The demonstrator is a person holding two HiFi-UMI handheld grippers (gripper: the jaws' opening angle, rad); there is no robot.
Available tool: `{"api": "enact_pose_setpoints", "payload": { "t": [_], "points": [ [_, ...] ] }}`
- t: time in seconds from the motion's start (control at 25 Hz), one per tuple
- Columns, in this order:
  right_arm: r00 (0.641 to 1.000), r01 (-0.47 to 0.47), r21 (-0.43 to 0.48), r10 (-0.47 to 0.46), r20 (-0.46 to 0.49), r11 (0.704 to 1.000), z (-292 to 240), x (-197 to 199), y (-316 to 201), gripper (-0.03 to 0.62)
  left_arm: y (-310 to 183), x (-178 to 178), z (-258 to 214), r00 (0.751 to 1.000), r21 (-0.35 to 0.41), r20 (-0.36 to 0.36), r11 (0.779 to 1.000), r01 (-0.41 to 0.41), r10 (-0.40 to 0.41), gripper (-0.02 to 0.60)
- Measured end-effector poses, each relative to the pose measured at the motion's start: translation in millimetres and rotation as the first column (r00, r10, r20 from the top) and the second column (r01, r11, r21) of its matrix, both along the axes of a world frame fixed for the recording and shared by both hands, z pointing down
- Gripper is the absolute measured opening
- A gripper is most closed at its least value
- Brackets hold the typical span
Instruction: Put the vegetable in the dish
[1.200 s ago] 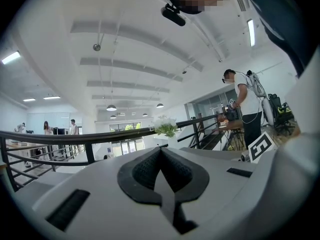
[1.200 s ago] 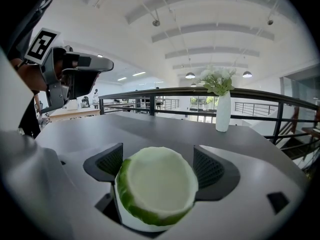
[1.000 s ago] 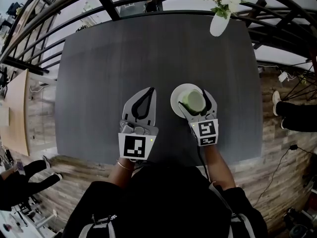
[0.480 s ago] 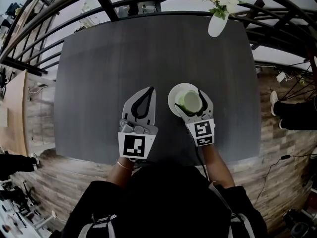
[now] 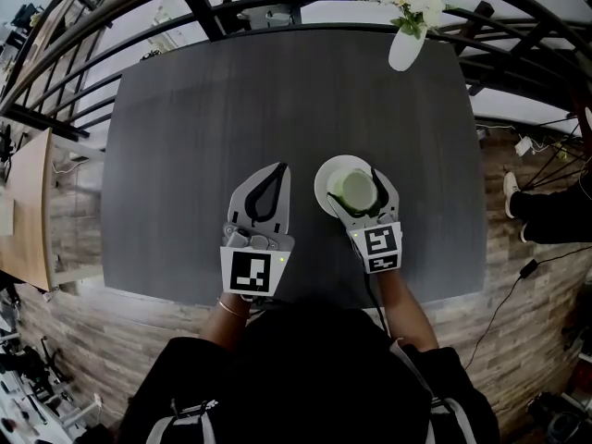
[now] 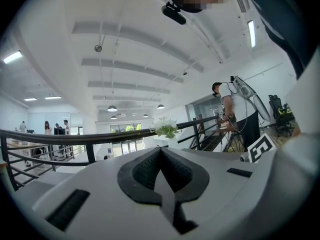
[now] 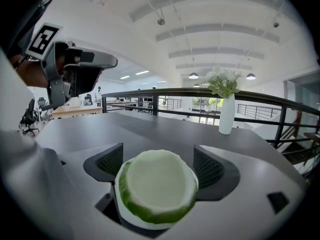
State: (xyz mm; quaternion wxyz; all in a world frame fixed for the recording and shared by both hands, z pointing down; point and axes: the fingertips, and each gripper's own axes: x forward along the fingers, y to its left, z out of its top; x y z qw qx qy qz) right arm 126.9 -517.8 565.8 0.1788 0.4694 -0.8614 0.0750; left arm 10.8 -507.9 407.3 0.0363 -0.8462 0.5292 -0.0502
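Note:
The vegetable (image 5: 355, 191), a round green piece with a pale cut top, sits between the jaws of my right gripper (image 5: 357, 185) over the right part of the white dish (image 5: 329, 176). In the right gripper view the vegetable (image 7: 157, 184) fills the gap, and the dark pads (image 7: 111, 163) flank it on both sides. My right gripper (image 7: 159, 159) is shut on it, jaws wide. My left gripper (image 5: 281, 168) rests on the dark table (image 5: 231, 100) left of the dish. It is shut and holds nothing, its tips (image 6: 161, 150) meeting.
A white vase of white flowers (image 5: 408, 43) stands at the table's far right edge, and the vase (image 7: 226, 115) also shows ahead of the right gripper. A black railing (image 5: 111, 35) runs behind the table. A person's shoe (image 5: 516, 189) is on the floor at the right.
My right gripper has shifted slightly left with the vegetable, staying over the dish. The left gripper has not moved.

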Motion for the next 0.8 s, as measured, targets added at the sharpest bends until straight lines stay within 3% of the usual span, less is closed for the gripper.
{"api": "enact_pose_setpoints", "payload": {
  "t": [0.4,0.44,0.56,0.6,0.8],
  "points": [
    [0.999,-0.008,0.031,0.007,0.041,0.999,-13.6,2.1,0.9,0.433,3.3,0.3,-3.2,1.0,0.005,-0.006,1.0,-0.001,0.001,0.0],
    [0.999,-0.011,0.042,0.01,0.042,0.999,-15.9,2.9,1.3,0.406,4.0,0.6,-3.2,1.0,0.006,-0.006,1.0,-0.002,0.002,0.0],
    [0.997,-0.042,0.074,0.038,0.062,0.996,-25.9,7.4,2.5,0.23,6.2,1.7,-2.8,1.0,0.006,-0.01,1.0,-0.004,0.005,0.0],
    [0.997,-0.047,0.079,0.042,0.069,0.996,-28.2,8.8,3.3,0.198,6.8,2.2,-2.8,1.0,0.006,-0.012,1.0,-0.005,0.005,0.0],
    [0.997,-0.054,0.102,0.048,0.061,0.993,-36.6,11.5,7.1,0.123,10.6,4.8,-2.6,1.0,0.004,-0.016,1.0,-0.01,0.01,0.0]
  ]
}}
